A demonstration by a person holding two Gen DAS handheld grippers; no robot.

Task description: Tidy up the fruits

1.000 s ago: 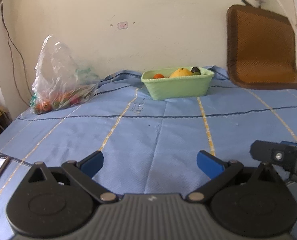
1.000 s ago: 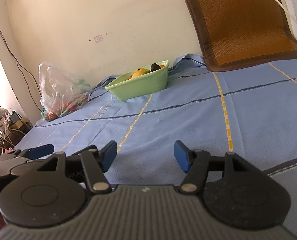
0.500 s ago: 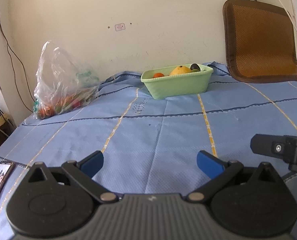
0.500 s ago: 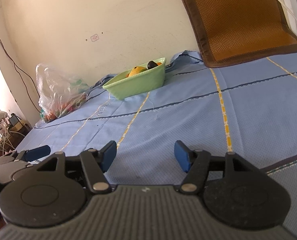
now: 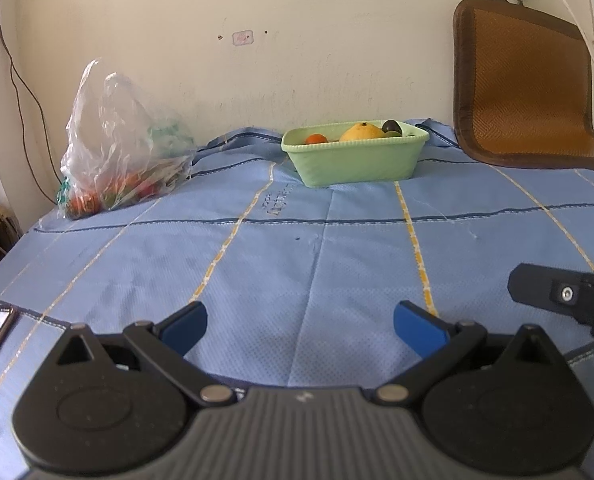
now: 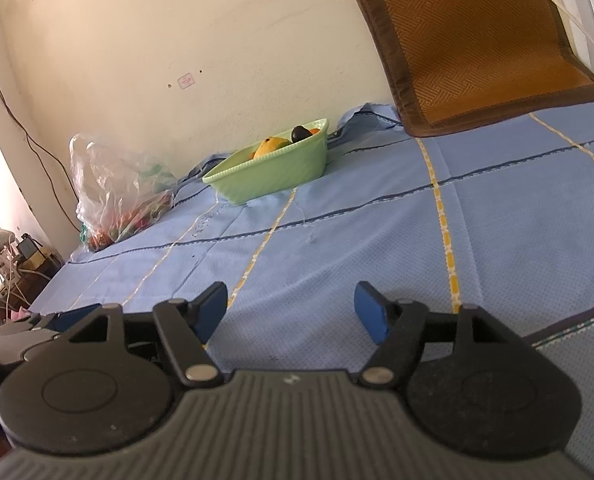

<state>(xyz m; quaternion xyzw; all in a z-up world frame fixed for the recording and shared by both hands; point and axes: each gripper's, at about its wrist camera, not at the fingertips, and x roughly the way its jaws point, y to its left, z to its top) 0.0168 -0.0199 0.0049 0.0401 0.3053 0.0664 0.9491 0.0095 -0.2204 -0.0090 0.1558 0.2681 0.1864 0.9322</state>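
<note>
- The plastic bag of fruit [image 5: 117,156] lies far ahead and left of both hand-held grippers, by the wall; the left hand-held gripper [image 5: 301,326] looks nearer.
- The green basket [image 5: 357,160], long axis along the wall, sits ahead, already holding some fruit.
- Left jaws gape empty; the right hand-held gripper [image 6: 291,308] is opening, nothing between.
- Everything rests on a blue-sheeted bed [image 5: 317,248]; a woven mat [image 5: 525,84] leans right.

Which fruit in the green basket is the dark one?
The dark, nearly black fruit at the right end of the green basket. Next to it sits a big yellow fruit, and a small orange one lies further left.
</note>
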